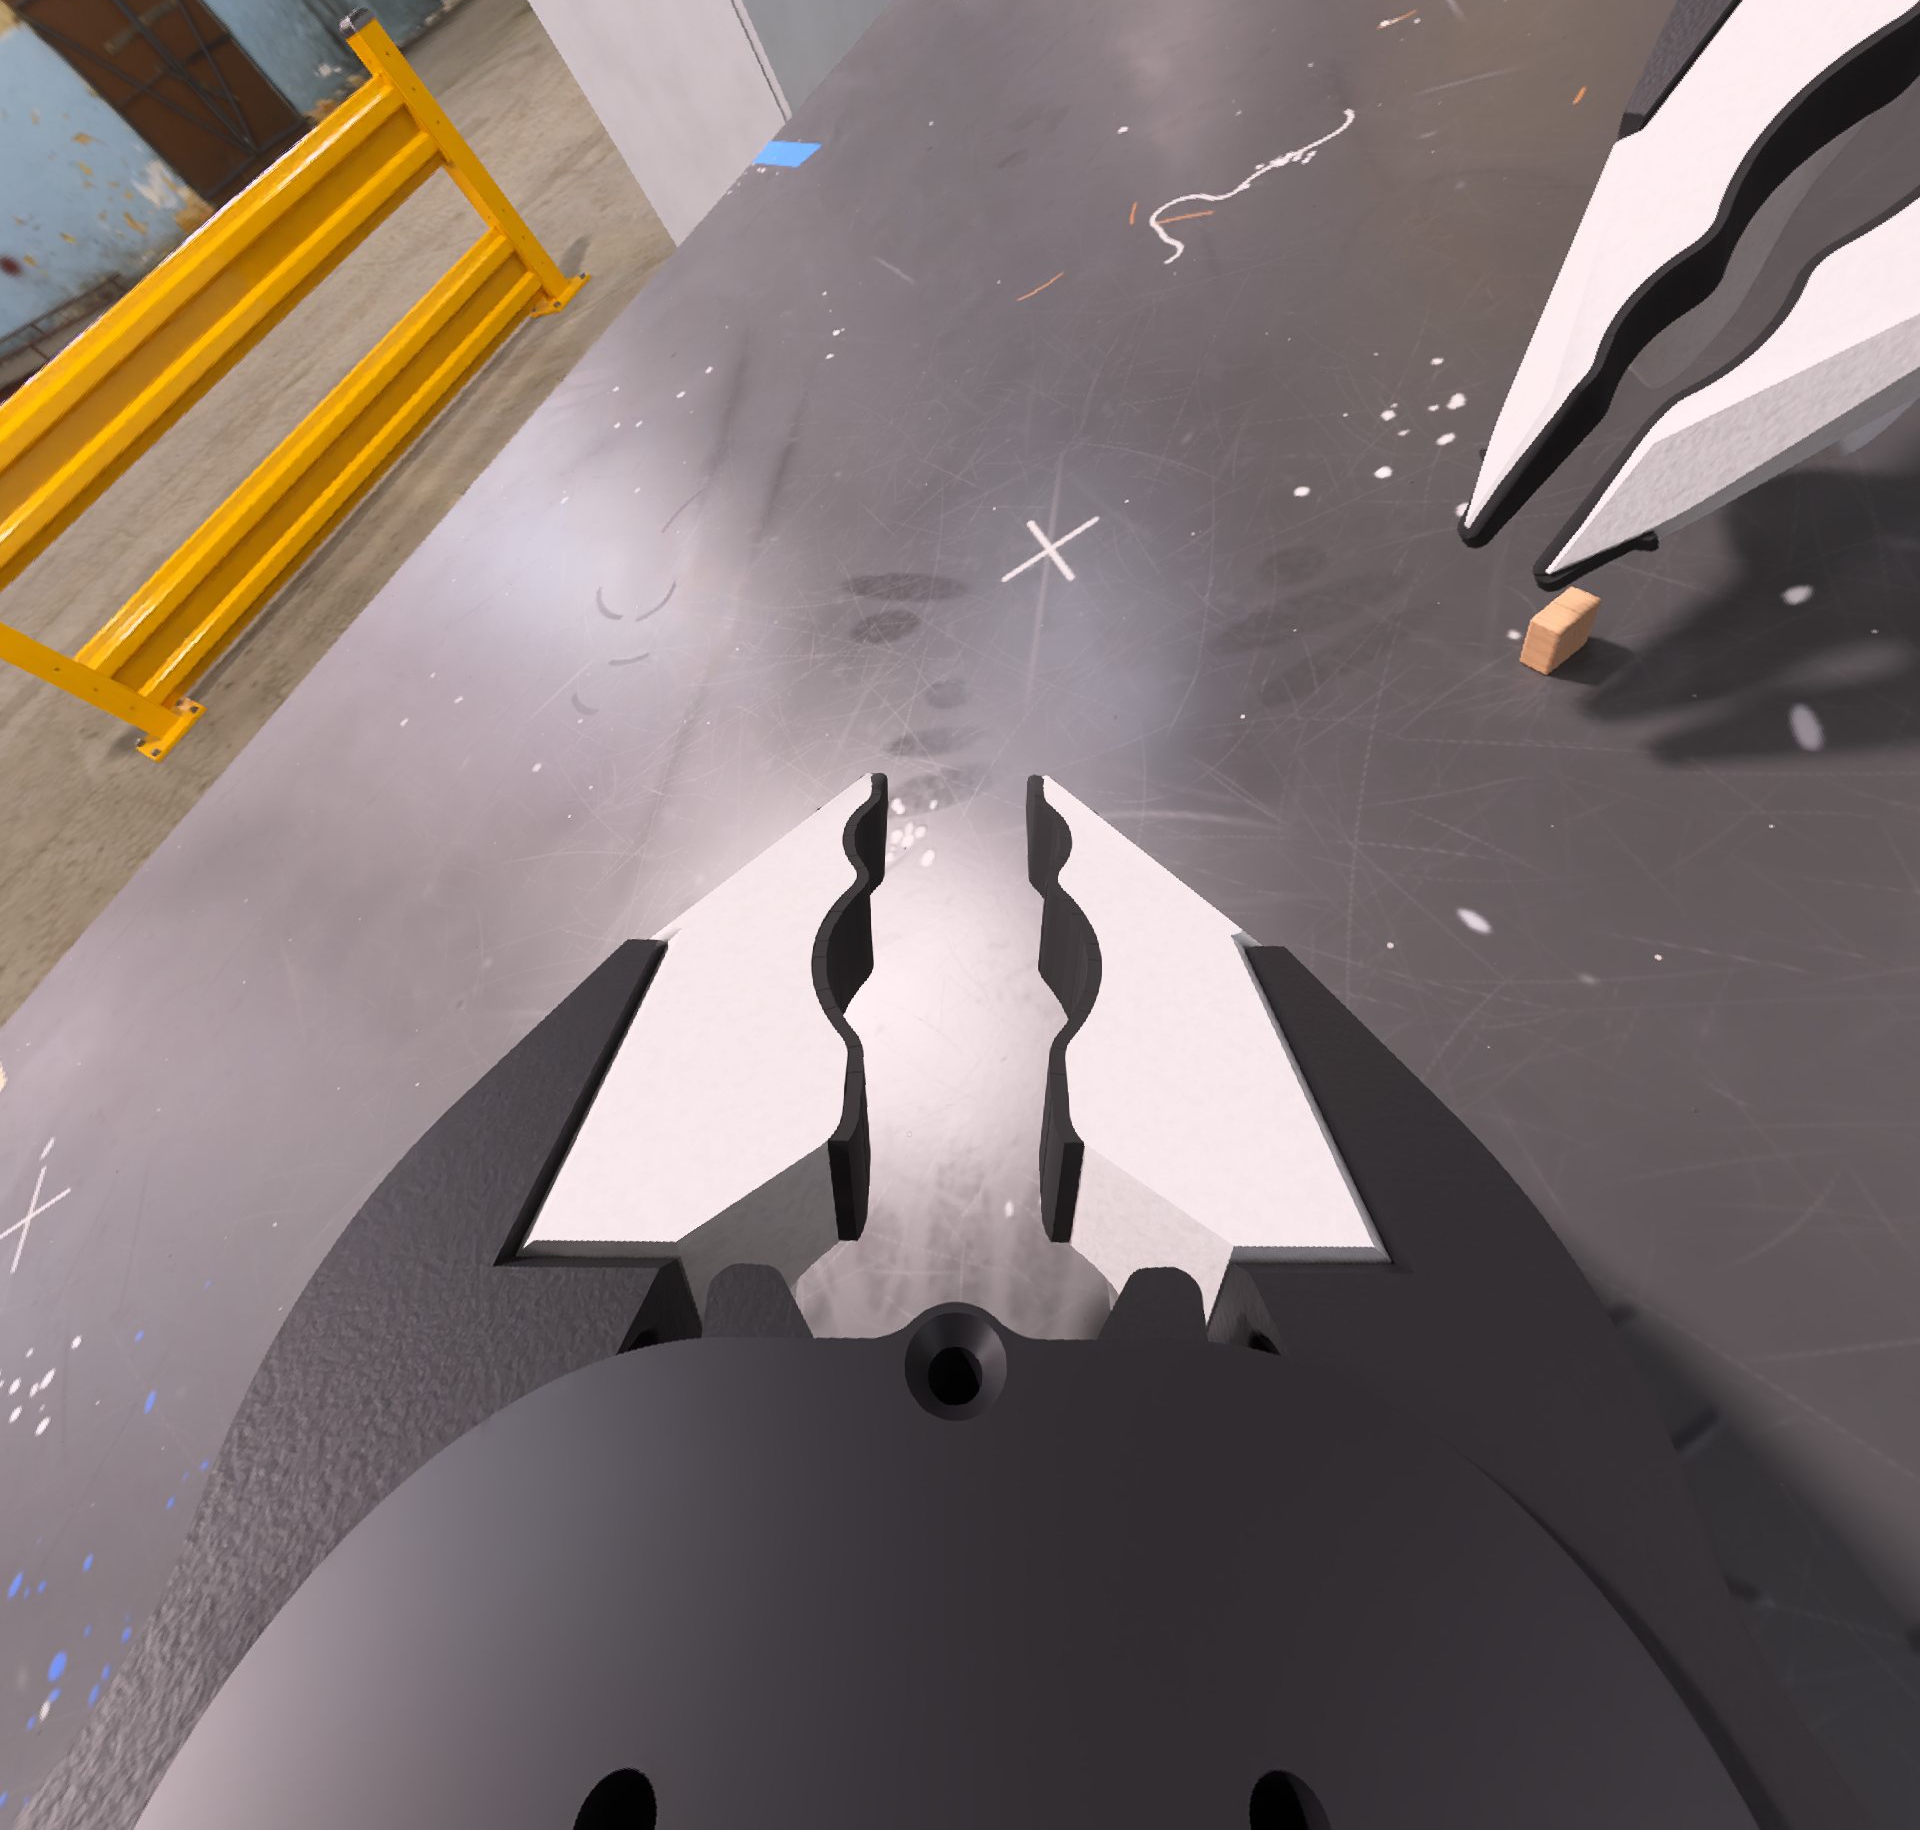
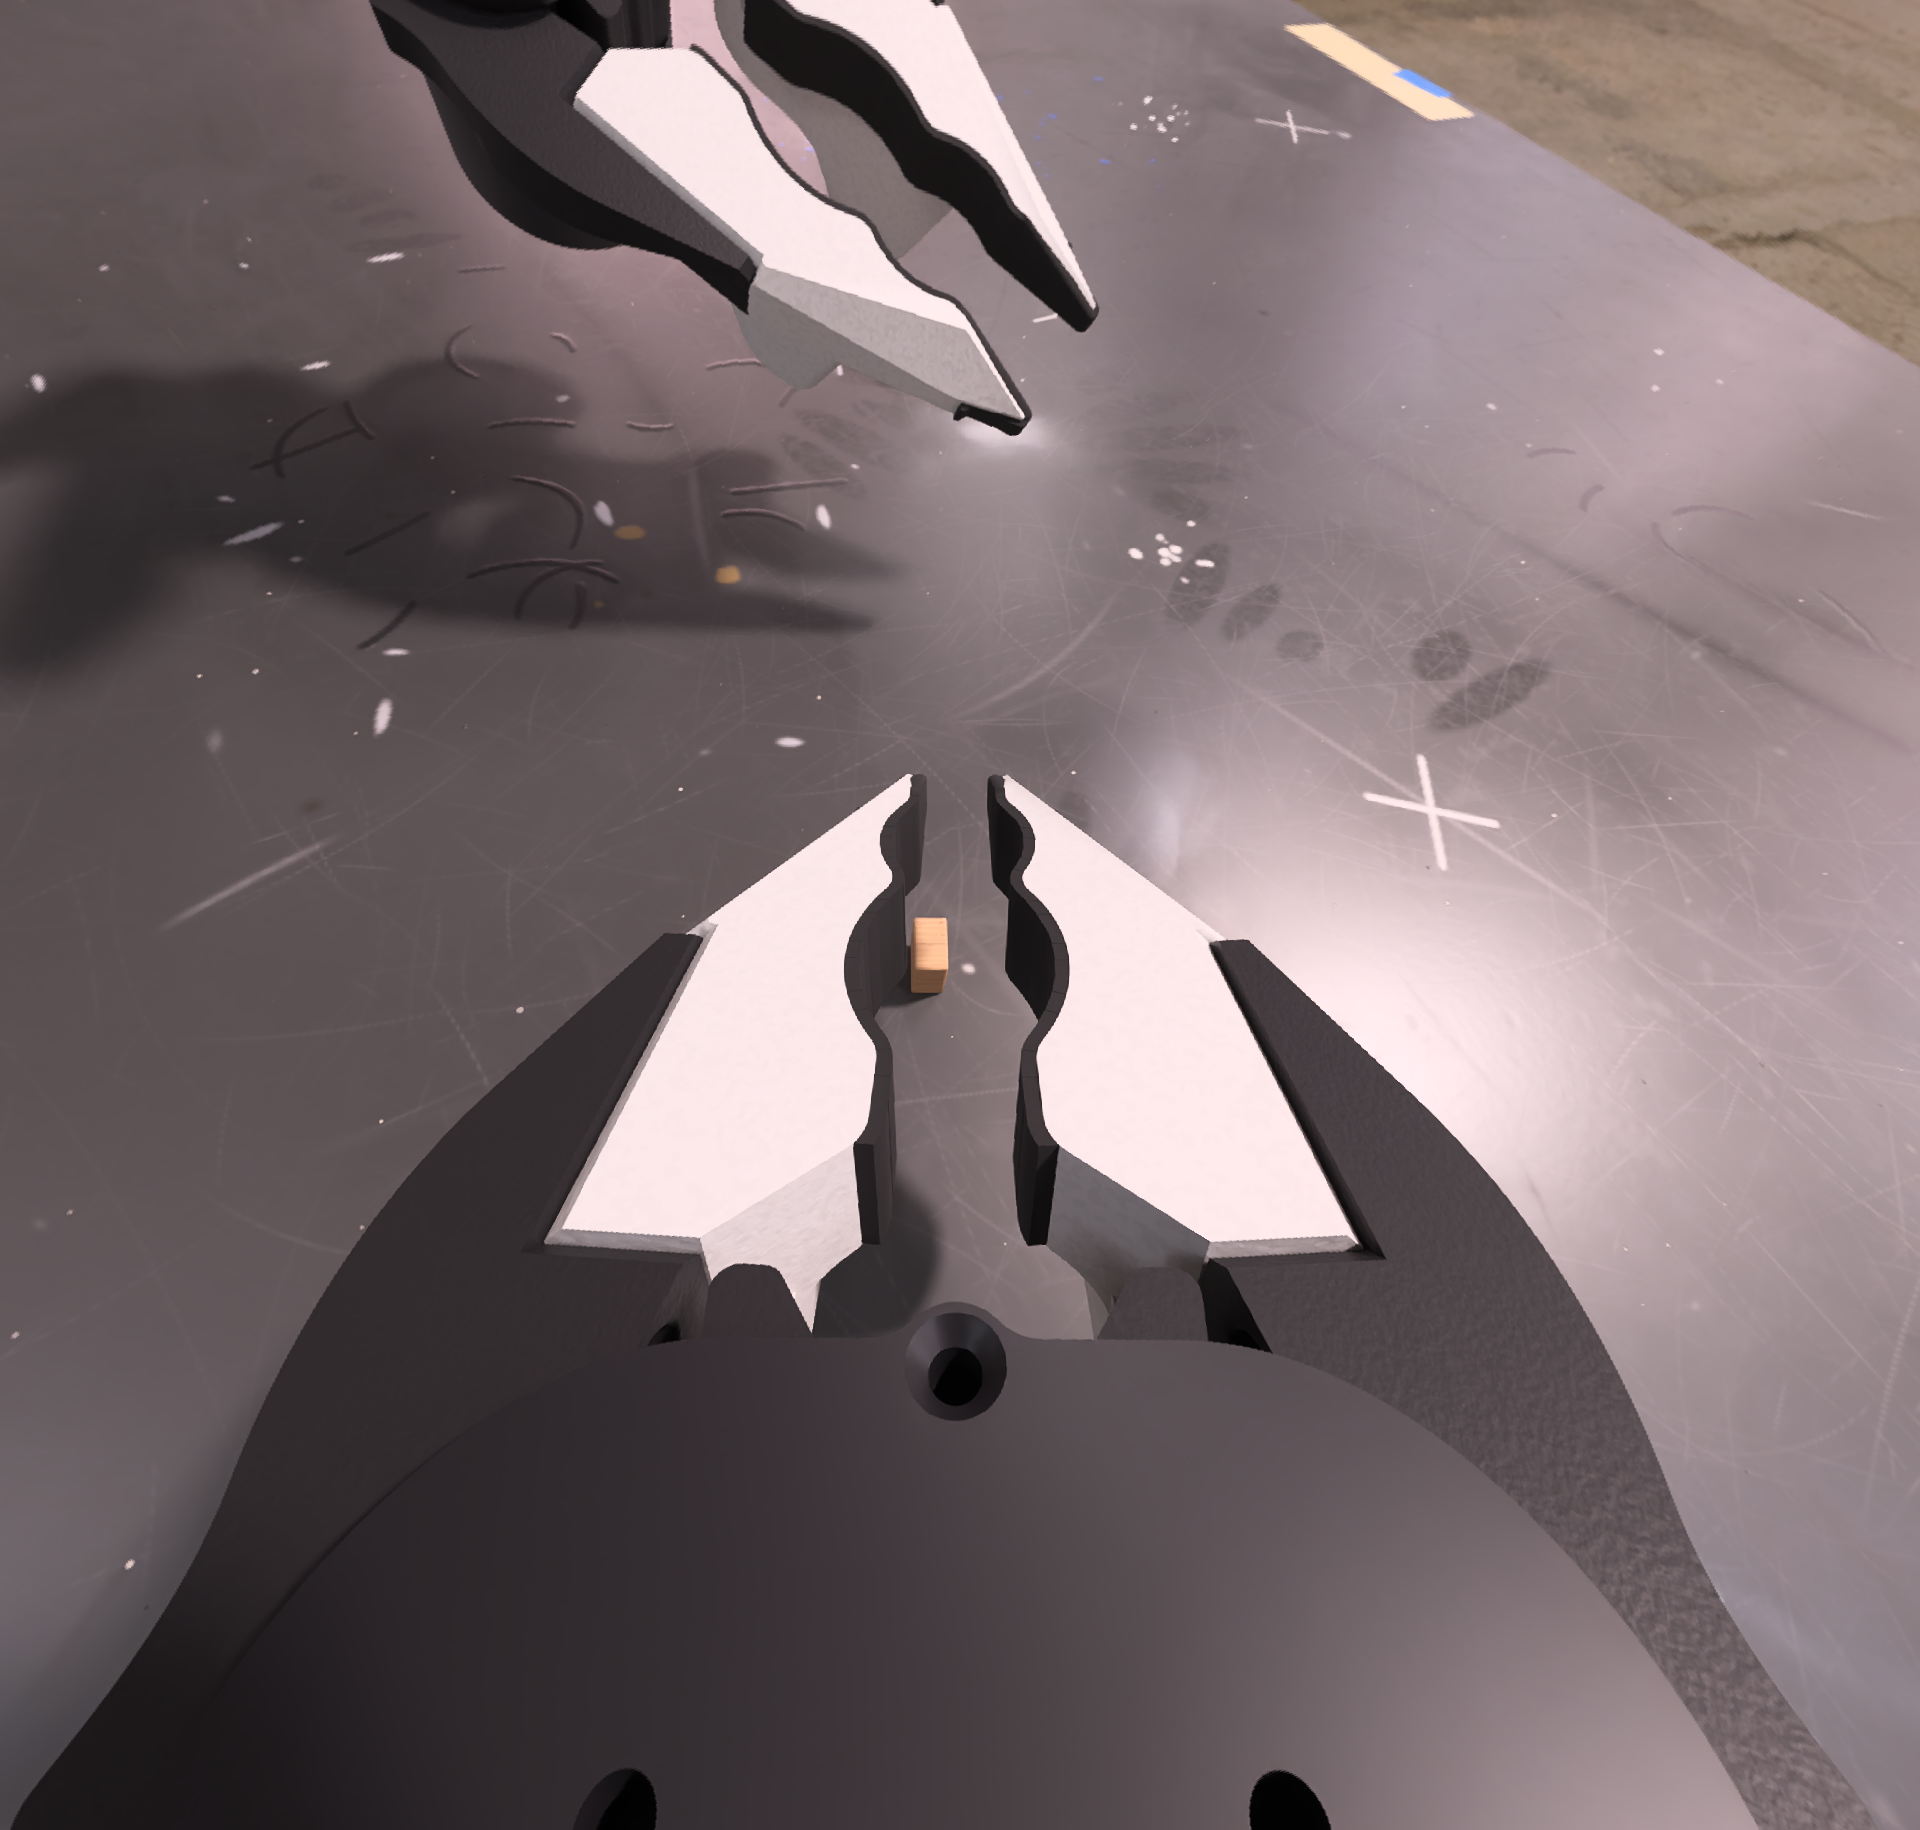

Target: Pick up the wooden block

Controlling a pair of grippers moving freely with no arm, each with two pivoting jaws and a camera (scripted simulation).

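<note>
The small light wooden block (image 1: 1558,629) lies on the dark scratched table (image 1: 1143,430), at the right in the left wrist view. My right gripper (image 1: 1509,552) hangs just above it, fingers slightly apart and not touching it. In the right wrist view the block (image 2: 928,954) shows on the table between the fingers of the right gripper (image 2: 956,788), closer to the left finger; the jaws stand partly open. My left gripper (image 1: 956,788) is open and empty over bare table. It also shows at the top of the right wrist view (image 2: 1047,367).
A yellow barrier (image 1: 260,346) and a white panel (image 1: 644,45) stand beyond the table's left edge. Blue tape (image 1: 787,153) marks the far edge. Tan tape (image 2: 1371,66) lies by the edge next to the sandy floor (image 2: 1662,66). Chalk crosses (image 2: 1432,816) mark the table.
</note>
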